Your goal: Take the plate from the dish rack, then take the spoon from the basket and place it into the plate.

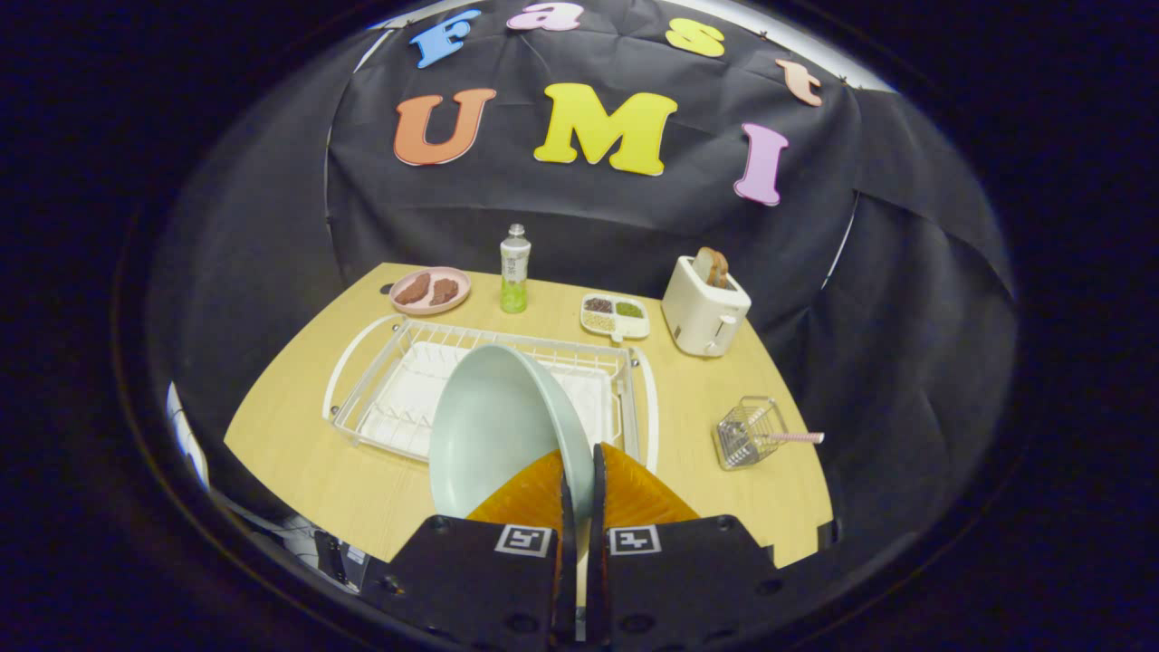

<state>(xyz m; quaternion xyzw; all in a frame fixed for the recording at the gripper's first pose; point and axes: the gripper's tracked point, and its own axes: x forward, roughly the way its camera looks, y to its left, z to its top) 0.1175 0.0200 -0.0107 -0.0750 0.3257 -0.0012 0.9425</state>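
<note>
A pale green plate (493, 426) stands on edge, lifted above the white wire dish rack (398, 380). My gripper (579, 475) is shut on the plate, with the rim pinched between both fingers. Its near edge is hidden behind the fingers. To the right of the fingers, a small wire basket (747, 433) sits on the wooden table (299, 453). A spoon with a pink handle (797, 437) lies in it, handle pointing right.
Along the table's far edge stand a pink dish with brown food (429, 290), a green drink bottle (514, 269), a small divided tray (615, 316) and a white toaster with bread (704, 306). Bare tabletop lies between the rack and the basket.
</note>
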